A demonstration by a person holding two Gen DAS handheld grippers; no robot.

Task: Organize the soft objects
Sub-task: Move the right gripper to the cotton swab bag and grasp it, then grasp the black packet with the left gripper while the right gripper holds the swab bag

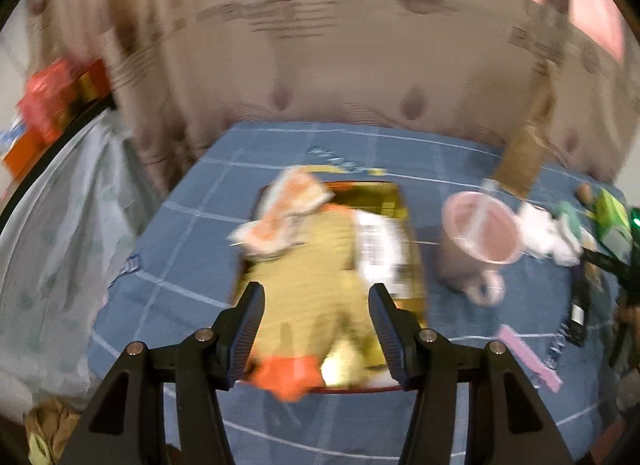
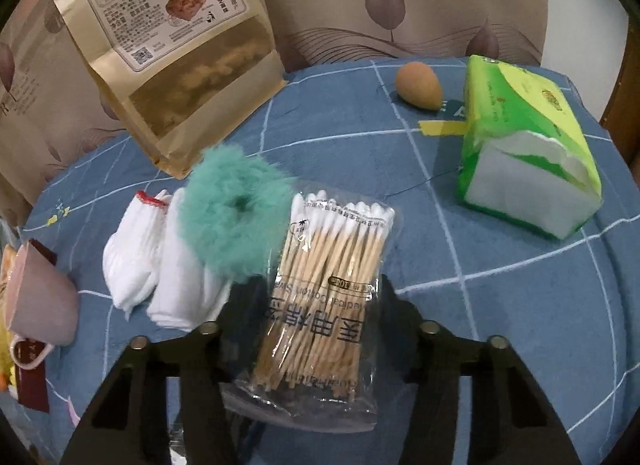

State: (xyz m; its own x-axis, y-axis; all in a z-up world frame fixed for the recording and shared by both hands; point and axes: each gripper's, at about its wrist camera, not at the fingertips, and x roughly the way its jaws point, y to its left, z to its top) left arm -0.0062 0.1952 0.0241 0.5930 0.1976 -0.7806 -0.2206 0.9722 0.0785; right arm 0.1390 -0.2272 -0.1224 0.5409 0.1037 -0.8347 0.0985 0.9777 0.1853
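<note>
In the blurred left wrist view my left gripper (image 1: 316,305) is open above a yellow plush toy (image 1: 312,289) with orange feet that lies in a gold box (image 1: 376,197), beside an orange-white packet (image 1: 288,209). In the right wrist view my right gripper (image 2: 316,297) is open; a clear bag of cotton swabs (image 2: 324,297) lies between its fingers, whether touched I cannot tell. A fluffy green scrunchie (image 2: 236,217) rests on white gloves (image 2: 160,265) just left of it. A green tissue pack (image 2: 528,145) and a brown makeup sponge (image 2: 418,83) lie farther right.
A blue checked cloth (image 2: 500,305) covers the round table. A kraft snack pouch (image 2: 172,45) stands at the back left. A pink mug (image 1: 476,241) lies tipped right of the gold box, also in the right wrist view (image 2: 40,297). A patterned curtain (image 1: 320,65) hangs behind.
</note>
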